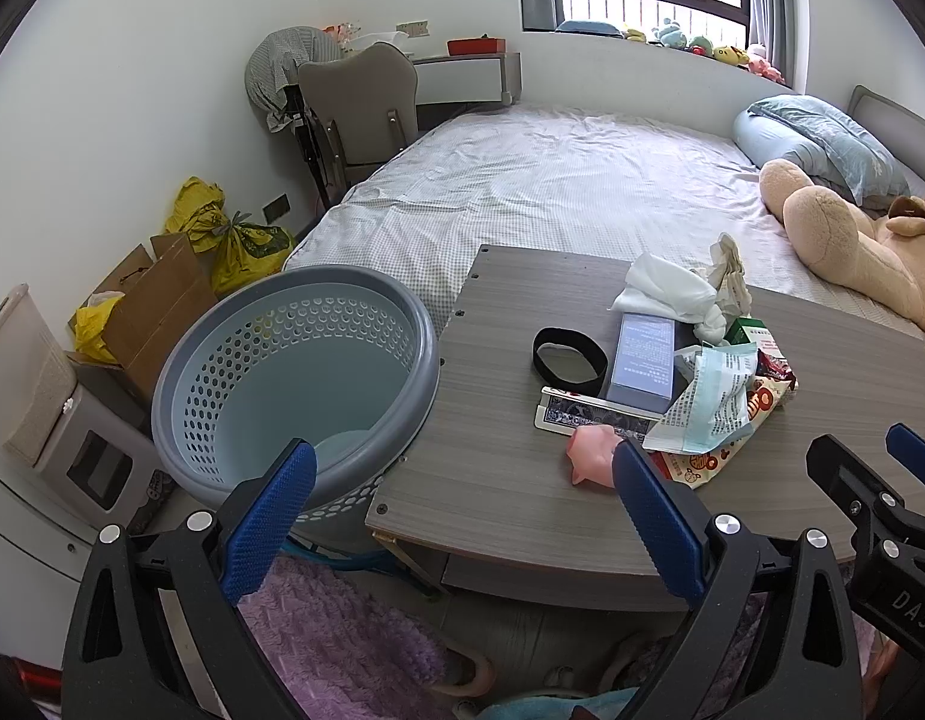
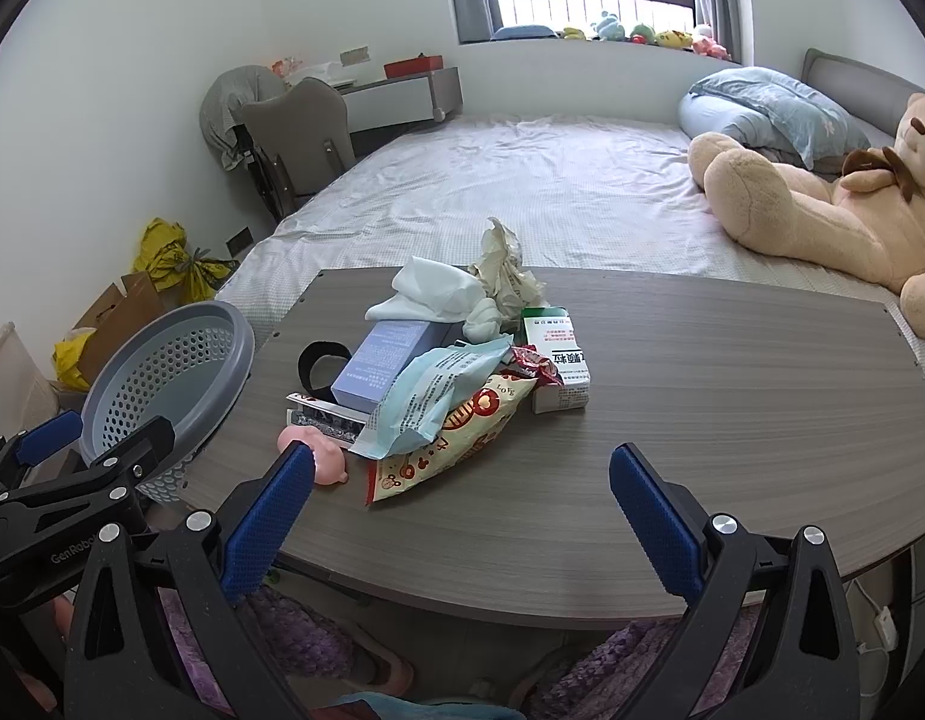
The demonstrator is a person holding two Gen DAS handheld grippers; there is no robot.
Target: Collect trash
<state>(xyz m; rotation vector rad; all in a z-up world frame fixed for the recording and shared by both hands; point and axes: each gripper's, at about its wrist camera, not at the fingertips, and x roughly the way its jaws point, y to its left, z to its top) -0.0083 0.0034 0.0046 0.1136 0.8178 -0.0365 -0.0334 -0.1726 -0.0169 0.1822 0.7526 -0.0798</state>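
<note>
Trash pile (image 2: 456,372) mid-table (image 2: 702,420) — basket (image 1: 294,384) beside, bed (image 2: 522,192) behind.

My left tongs (image 1: 462,480) and right tongs (image 2: 462,480): black frames, blue dimpled pads. Worktop (image 2: 702,420): grey wood grain. Basket (image 1: 294,372): grey-blue, perforated with round holes. Snack bag (image 2: 456,438): cream with red and orange prints. Toy (image 2: 315,456): pink. Band (image 1: 567,360): black. Bed sheet (image 1: 552,192): fine pale check. Teddy bear (image 2: 822,204): tan.
</note>
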